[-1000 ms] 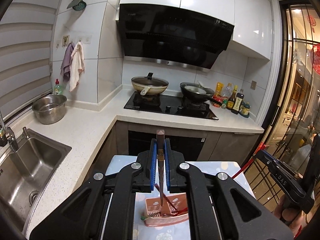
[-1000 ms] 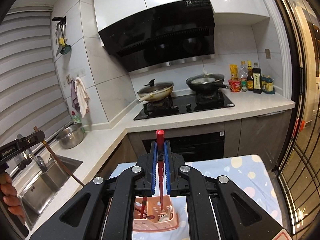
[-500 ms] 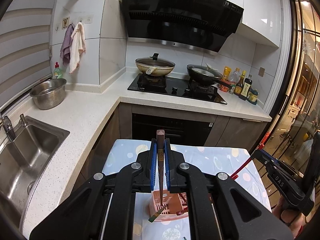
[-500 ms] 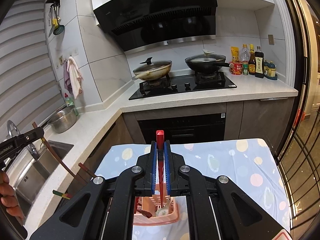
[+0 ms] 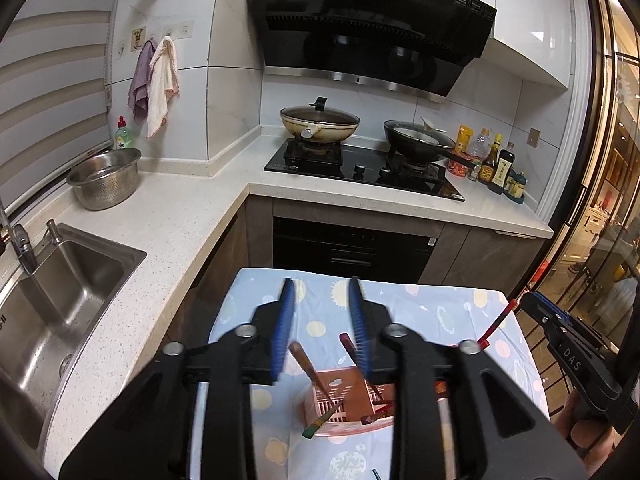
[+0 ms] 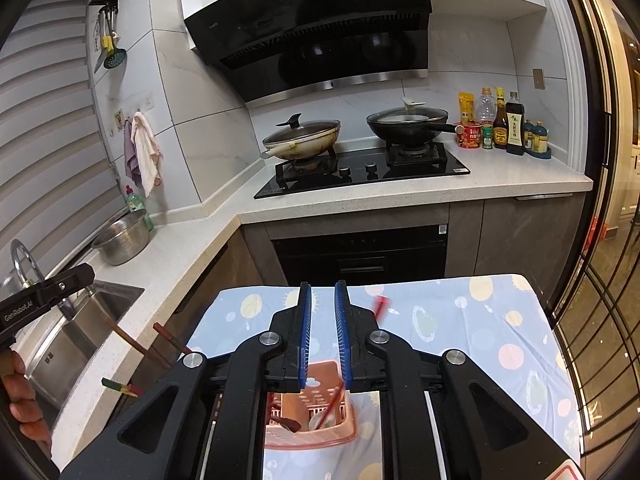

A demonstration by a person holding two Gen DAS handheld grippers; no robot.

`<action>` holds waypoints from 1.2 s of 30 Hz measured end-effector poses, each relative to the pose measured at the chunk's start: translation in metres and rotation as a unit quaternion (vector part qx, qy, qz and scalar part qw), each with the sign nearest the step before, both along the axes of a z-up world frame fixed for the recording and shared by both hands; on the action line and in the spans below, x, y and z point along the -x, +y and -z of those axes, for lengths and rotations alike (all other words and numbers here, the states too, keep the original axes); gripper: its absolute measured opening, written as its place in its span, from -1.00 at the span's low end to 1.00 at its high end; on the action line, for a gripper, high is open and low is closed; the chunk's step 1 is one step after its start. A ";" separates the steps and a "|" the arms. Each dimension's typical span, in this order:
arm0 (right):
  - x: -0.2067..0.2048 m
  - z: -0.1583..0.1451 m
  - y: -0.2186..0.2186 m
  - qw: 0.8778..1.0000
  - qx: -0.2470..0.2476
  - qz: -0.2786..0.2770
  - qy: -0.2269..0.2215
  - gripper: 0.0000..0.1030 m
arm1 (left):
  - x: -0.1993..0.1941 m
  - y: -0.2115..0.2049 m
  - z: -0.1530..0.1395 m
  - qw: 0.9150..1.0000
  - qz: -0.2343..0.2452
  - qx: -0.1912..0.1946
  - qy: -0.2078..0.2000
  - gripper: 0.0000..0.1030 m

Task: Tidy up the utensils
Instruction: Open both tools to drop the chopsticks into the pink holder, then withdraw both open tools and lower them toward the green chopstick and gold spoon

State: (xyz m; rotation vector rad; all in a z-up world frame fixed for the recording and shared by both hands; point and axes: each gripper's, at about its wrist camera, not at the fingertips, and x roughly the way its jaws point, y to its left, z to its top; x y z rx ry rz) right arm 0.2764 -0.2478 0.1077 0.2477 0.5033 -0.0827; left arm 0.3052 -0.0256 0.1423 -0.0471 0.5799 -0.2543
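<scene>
**Chopsticks drop toward the basket as both claws let go**

Over a cloth-covered table (image 5: 424,304), the left gripper (image 5: 320,320) and right gripper (image 6: 322,320) are opening, nothing pressed between their blue pads. A brown chopstick (image 5: 308,364) leans loose into the pink basket (image 5: 348,404) below; a red chopstick (image 6: 378,306), blurred, tilts beside the right jaws, its lower end in the basket. Released at a slant, either stick may tip over the low rim onto the cloth, or lever the light basket sideways. A green-tipped chopstick (image 5: 322,420) already pokes out through the basket's side.
</scene>
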 end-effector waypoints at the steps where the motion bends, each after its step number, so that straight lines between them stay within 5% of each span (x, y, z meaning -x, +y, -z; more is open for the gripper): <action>1: 0.002 -0.001 0.000 1.000 0.001 0.000 -0.001 -0.66 | 0.002 0.000 0.000 1.000 -0.001 -0.001 -0.002 -0.30; 22: 0.067 -0.003 0.007 1.000 0.001 -0.004 -0.010 -0.61 | 0.050 0.006 0.004 1.000 -0.003 -0.009 -0.008 -0.10; 36: 0.157 0.084 0.032 0.994 -0.013 -0.044 0.096 -0.61 | 0.118 0.017 0.069 0.999 0.003 -0.027 0.045 -0.08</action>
